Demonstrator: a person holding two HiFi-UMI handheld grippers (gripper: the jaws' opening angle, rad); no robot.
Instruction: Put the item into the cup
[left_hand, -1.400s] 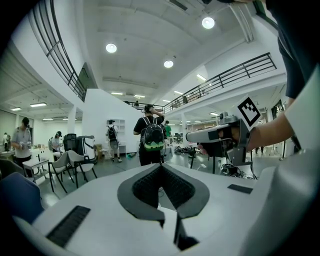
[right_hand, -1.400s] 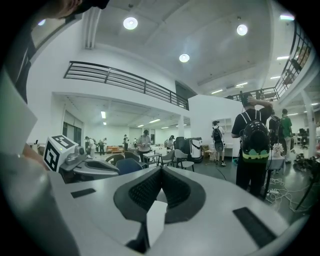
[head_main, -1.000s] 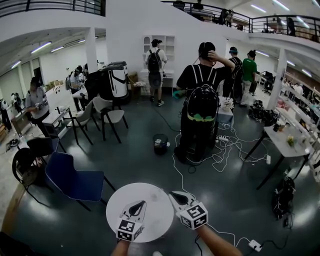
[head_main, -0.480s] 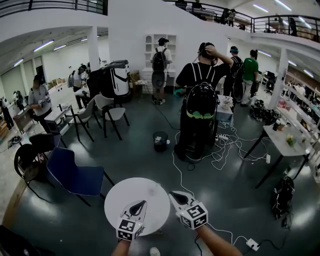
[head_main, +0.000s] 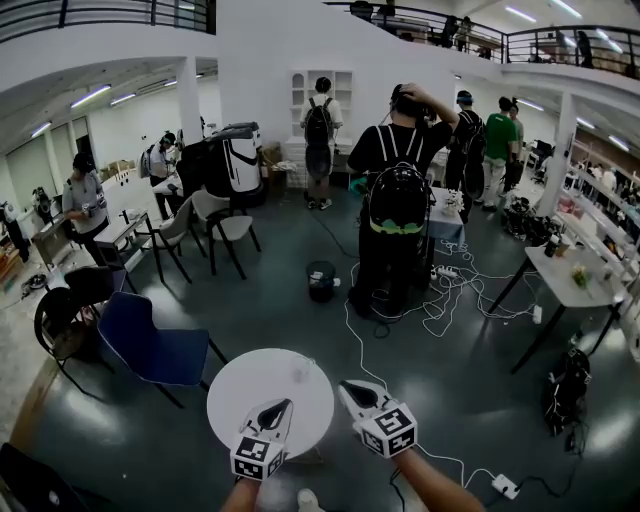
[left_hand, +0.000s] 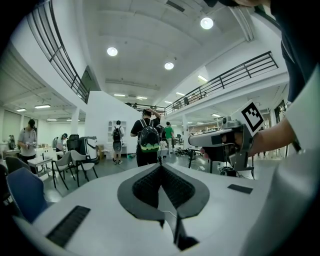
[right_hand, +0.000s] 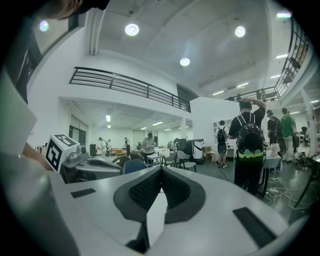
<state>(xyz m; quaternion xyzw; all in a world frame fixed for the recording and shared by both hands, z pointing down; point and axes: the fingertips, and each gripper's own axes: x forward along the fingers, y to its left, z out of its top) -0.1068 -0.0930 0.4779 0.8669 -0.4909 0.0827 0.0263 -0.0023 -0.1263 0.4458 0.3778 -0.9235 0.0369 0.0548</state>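
- The left tool has its 2 jaws pressed together, with nothing between the black ribbed pads; the left gripper view shows this plainly.
- The right tool also has its 2 jaws together at the tip, and nothing is held between them.
- Both tools point forward, almost level, side by side and a little apart. Each one carries a cube with square markers at its back end.
- In the head view, the left tool is above the near part of a round white table. The right tool is just beside the right rim of this table, above the dark floor.
- The item and the cup are too small or too blurred to make out in any view, so I cannot tell where they are.
- A blue chair stands near the table, on its left.
- Farther ahead, a person with a black backpack stands with the back to the camera. White cables lie on the floor around this person's feet, and a small black bin stands near.
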